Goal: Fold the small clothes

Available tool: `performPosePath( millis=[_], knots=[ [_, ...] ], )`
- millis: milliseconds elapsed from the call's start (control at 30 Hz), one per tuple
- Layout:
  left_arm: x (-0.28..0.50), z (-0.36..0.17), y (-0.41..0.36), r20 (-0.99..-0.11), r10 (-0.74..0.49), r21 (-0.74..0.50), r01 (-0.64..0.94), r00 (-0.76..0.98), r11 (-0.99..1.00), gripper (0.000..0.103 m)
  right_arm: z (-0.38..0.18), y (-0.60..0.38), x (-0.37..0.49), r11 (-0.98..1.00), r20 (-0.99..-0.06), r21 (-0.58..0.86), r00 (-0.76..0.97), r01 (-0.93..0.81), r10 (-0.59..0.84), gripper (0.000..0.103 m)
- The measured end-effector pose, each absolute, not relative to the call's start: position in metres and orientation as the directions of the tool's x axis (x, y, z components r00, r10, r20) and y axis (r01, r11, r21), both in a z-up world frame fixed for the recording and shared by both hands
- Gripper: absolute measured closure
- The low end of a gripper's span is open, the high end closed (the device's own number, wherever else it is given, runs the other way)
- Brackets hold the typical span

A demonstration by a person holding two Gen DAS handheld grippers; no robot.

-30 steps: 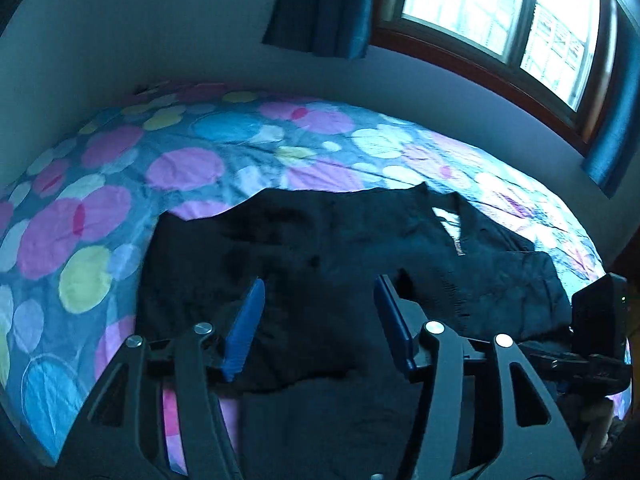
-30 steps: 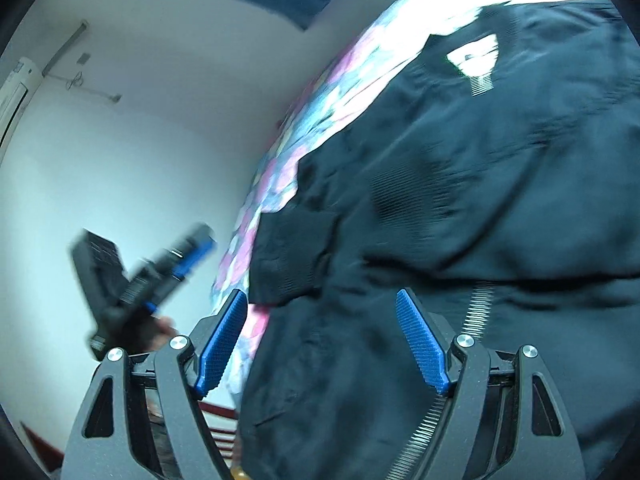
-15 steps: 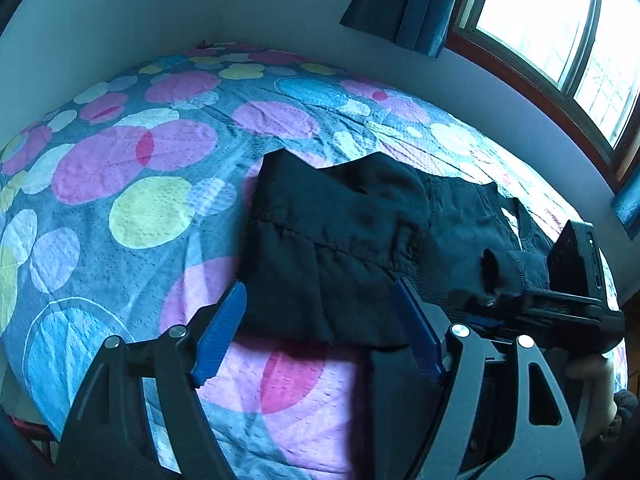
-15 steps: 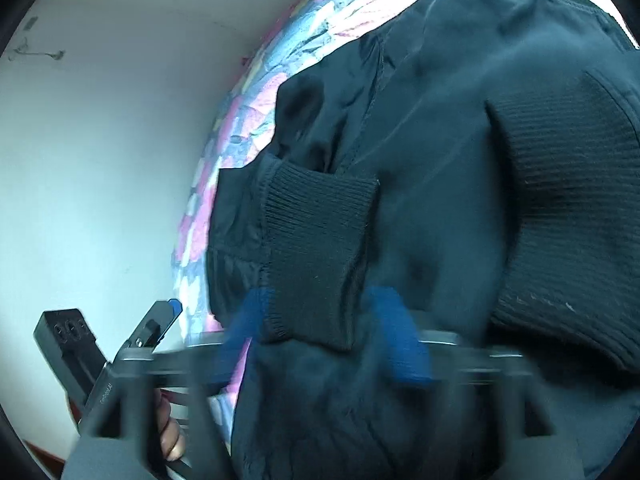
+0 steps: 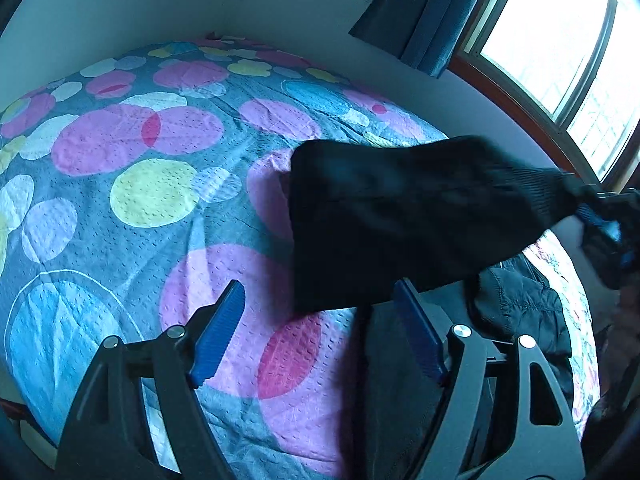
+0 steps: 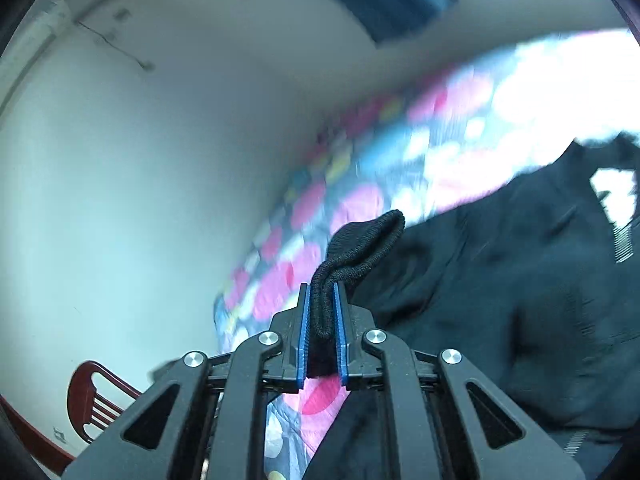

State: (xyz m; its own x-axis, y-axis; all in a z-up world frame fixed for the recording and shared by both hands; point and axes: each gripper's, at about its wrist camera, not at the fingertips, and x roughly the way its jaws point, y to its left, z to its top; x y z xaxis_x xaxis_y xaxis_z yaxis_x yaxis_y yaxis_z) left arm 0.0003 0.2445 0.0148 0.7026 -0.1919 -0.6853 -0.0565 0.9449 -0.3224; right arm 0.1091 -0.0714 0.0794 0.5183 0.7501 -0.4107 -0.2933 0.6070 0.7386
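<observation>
- Right gripper [image 6: 322, 304]: its blue ribbed fingers [image 6: 304, 332] have just closed and now clamp the ribbed knit cuff [image 6: 360, 248] of a black jacket [image 6: 520, 312]. The cuff's folded edge bulges up past the fingertips.
- From the cuff, the sleeve [image 5: 400, 216] stretches taut, raised off the bed. In the left wrist view it spans from the jacket's corner at centre to the right gripper at the far right edge, which is blurred there.
- Left gripper [image 5: 320, 316]: its fingers [image 5: 218, 332] stand wide apart, with nothing clamped. The left finger is over bare bedspread; the right finger [image 5: 418, 332] is over the jacket's lower edge. The raised sleeve lies just beyond the fingertips; whether they touch the cloth cannot be told.
- Jacket: smooth, slightly shiny woven body with knit trim and a metal zipper [image 6: 622, 244]. It lies on the right part of the bed, rumpled.
- Bedspread [image 5: 160, 200]: quilted, dimpled cloth with a grey-blue ground printed with overlapping pink, yellow, blue and pale circles, mildly creased.
- Surroundings: plain pale wall [image 6: 140, 160]; dark blue curtain [image 5: 424, 12] beside a bright window [image 5: 552, 40] in a reddish wooden frame; red-brown wooden chair [image 6: 94, 400] with a slatted back at the lower left of the right wrist view.
- No containers appear.
</observation>
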Motion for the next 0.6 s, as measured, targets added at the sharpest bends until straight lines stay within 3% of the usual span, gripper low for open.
performPosePath(
  millis=[133, 267, 400, 600],
  knots=[
    [0.005, 0.010, 0.234, -0.702, -0.206, -0.313, -0.036, 0.682, 0.949, 0.026, 0.087, -0.153, 0.073, 0.678, -0.415, 0.699, 0.641, -0.229, 0.645, 0.092],
    [0.012, 0.004, 0.216, -0.721, -0.222, -0.310, -0.019, 0.656, 0.951, 0.026, 0.057, -0.222, 0.050, 0.789, -0.515, 0.612, 0.731, -0.053, 0.448, 0.092],
    [0.020, -0.001, 0.191, -0.743, -0.223, -0.280, 0.010, 0.632, 0.960, 0.026, 0.011, -0.277, 0.046, 0.798, -0.602, 0.591, 0.722, 0.118, 0.340, 0.093],
    [0.032, -0.010, 0.163, -0.773, -0.186, -0.212, 0.030, 0.607, 0.977, 0.026, -0.018, -0.309, 0.034, 0.777, -0.626, 0.600, 0.716, 0.189, 0.310, 0.093]
  ],
)
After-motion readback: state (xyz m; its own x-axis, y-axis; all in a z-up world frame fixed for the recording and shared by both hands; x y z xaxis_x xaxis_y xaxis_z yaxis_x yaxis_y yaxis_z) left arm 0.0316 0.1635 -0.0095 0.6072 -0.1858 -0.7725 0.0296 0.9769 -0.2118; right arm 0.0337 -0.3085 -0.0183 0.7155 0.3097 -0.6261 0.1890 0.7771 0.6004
